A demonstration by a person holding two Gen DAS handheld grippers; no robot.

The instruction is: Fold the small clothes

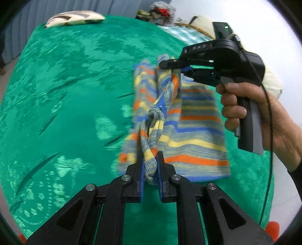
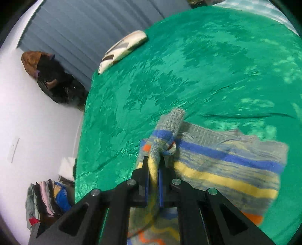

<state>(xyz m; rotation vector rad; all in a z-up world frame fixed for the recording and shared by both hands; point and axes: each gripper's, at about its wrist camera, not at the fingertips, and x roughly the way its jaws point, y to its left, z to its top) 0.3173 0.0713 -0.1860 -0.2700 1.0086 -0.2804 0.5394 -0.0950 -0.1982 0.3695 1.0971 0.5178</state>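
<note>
Both tools pinch bunched folds of a blurred striped knit garment (image 1: pixel 196 120)

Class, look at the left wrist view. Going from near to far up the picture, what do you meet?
left gripper → striped knitted garment → right gripper → patterned cushion at the far edge of the green bedspread.

1. Even, bright light; sheen patches across the green cover (image 1: pixel 75 84)
2. Motion blur smears the striped knit (image 2: pixel 226 165)
3. Fisheye bends edges; corners dark
</note>
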